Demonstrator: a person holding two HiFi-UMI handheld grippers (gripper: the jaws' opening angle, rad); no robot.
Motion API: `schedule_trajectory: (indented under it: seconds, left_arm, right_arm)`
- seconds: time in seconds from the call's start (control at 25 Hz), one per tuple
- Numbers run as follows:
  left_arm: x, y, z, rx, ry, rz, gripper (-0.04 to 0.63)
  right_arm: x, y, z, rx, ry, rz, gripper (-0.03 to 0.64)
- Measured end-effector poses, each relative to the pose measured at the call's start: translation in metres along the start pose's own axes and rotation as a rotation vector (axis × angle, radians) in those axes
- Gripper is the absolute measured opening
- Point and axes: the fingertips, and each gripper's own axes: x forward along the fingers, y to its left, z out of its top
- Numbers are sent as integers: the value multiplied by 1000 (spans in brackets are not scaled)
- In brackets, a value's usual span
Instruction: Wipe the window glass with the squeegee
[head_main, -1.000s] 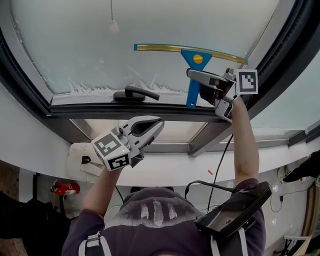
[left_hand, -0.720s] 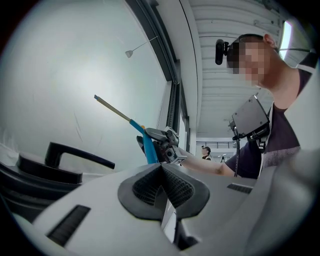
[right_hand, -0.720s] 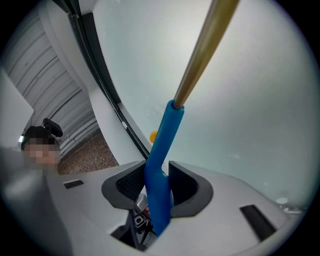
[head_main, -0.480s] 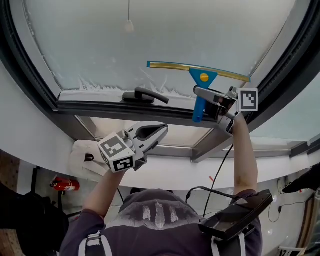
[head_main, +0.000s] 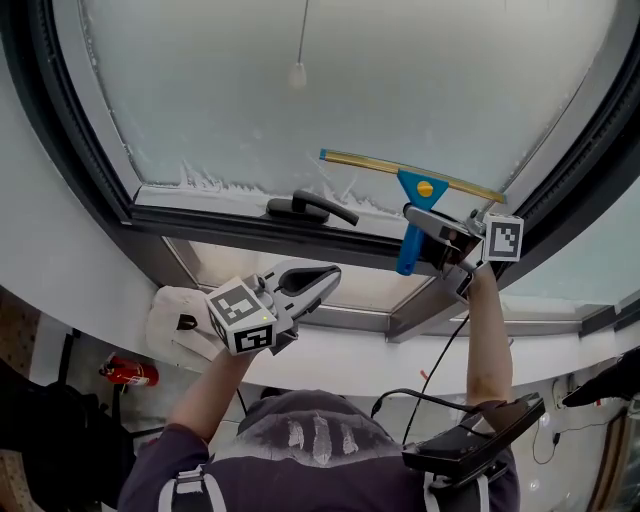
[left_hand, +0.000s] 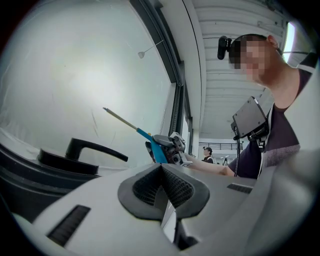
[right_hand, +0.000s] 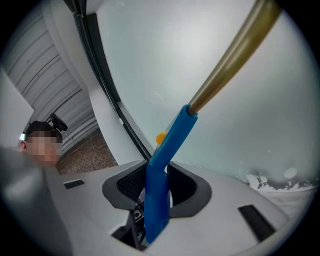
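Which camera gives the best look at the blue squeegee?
The head view: it shows the whole squeegee, blade across the glass, handle in the right tool. The right gripper view shows only handle and part of the blade; the left shows it small.

No text, label, brand or number can be read in any view.

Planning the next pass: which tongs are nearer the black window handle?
Left. The left tongs sit shut just below the handle; the right tongs grip the squeegee off to its right.
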Motion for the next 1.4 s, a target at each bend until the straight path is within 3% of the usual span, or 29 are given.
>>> schedule_trajectory:
  seconds: [0.24, 0.72, 1.0, 1.24, 1.4]
  left_arm:
    - [-19, 8, 14, 14, -19, -4, 6]
    - [-74, 26, 38, 58, -32, -10, 6]
    - [-65, 26, 65, 140, -37, 38, 6]
    - [-49, 26, 66, 179, -3, 96, 6]
    - [-44, 27, 84, 250, 10, 91, 6]
  right_arm:
    - [28, 43, 38, -107, -6, -2, 124]
    - [141, 133, 118, -289, -12, 59, 124]
    - [176, 145, 141, -327, 18, 105, 124]
    - [183, 158, 149, -355, 53, 186, 124]
    - [189, 165, 156, -409, 100, 183, 124]
